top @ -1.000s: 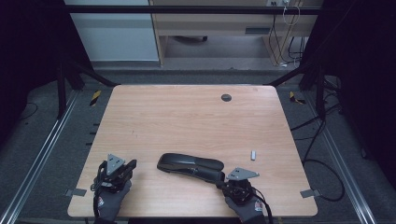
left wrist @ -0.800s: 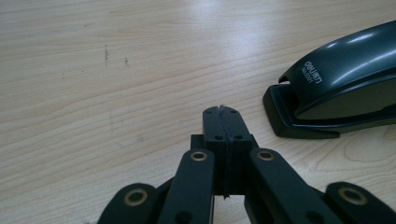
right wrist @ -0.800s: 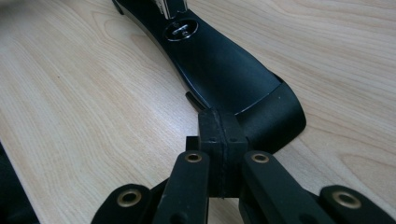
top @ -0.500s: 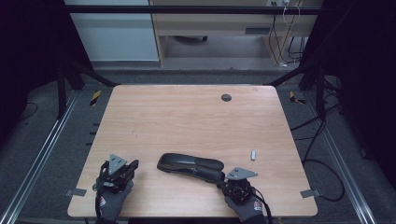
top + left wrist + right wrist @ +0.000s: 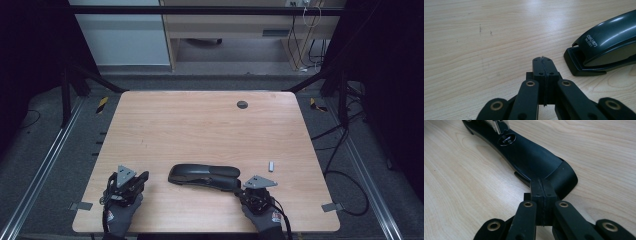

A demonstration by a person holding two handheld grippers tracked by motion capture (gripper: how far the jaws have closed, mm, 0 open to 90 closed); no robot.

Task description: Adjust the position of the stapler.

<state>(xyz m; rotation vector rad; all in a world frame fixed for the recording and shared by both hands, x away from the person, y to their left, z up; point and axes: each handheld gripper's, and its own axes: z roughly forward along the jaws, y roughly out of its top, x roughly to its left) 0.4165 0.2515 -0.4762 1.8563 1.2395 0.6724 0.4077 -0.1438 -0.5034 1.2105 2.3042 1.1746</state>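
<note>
My left gripper (image 5: 141, 176) rests on the wooden surface (image 5: 200, 125), its jaws pressed together on nothing. Just right of it lies the black stapler (image 5: 204, 176). My right gripper (image 5: 239, 190), jaws also closed and empty, sits at the stapler's right end.

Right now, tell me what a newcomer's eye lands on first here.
A long black stapler lies near the front edge of the wooden table, between the two hands. The left hand-held gripper sits shut just off its front end, and the right hand-held gripper sits shut at its rear end. A small pale block lies to the right.
</note>
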